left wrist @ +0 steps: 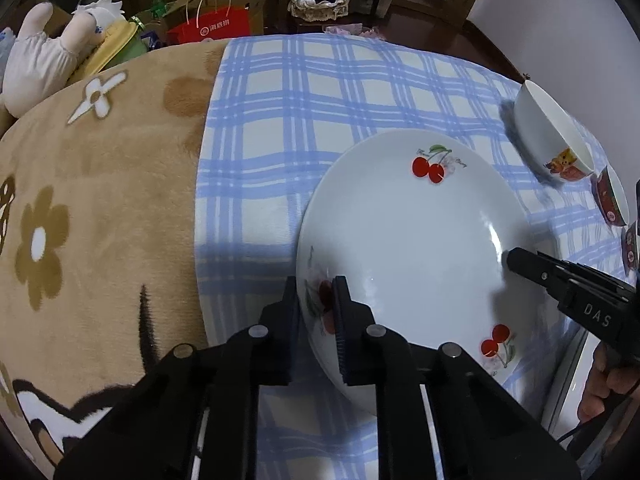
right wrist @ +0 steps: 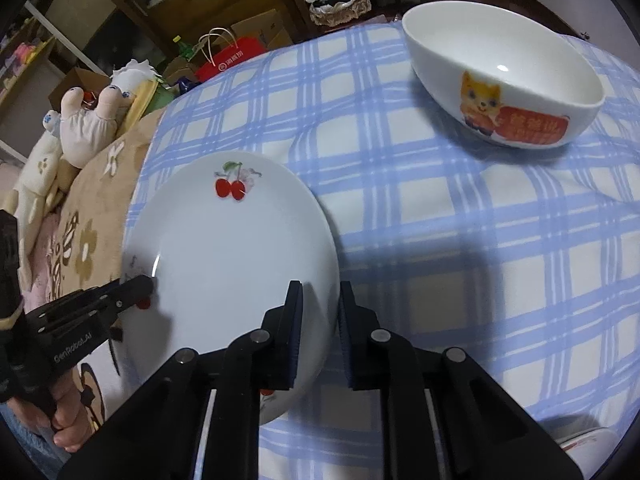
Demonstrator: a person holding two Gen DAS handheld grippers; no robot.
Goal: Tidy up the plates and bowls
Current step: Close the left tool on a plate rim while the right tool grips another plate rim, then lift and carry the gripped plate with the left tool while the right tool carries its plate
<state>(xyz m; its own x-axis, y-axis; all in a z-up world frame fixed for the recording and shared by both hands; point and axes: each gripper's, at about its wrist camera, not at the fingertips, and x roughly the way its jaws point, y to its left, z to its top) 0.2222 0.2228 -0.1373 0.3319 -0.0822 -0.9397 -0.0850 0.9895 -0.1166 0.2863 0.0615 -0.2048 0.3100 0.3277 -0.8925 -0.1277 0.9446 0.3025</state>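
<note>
A white plate with red cherry prints (left wrist: 408,248) is held over the blue checked cloth (left wrist: 288,120), tilted. My left gripper (left wrist: 318,292) is shut on its left rim. My right gripper (right wrist: 319,300) is shut on its right rim; the plate (right wrist: 232,248) fills the left of the right wrist view. The right gripper also shows in the left wrist view (left wrist: 510,258), and the left one in the right wrist view (right wrist: 146,286). A white bowl with a cat print (right wrist: 504,80) stands on the cloth beyond the plate; it also shows in the left wrist view (left wrist: 552,136).
Two small red-patterned bowls (left wrist: 610,196) stand at the right edge. A tan flower blanket (left wrist: 92,184) covers the surface left of the cloth. Plush toys (left wrist: 48,52), a red paper bag (left wrist: 216,24) and boxes lie behind. Another white dish (right wrist: 588,444) peeks in bottom right.
</note>
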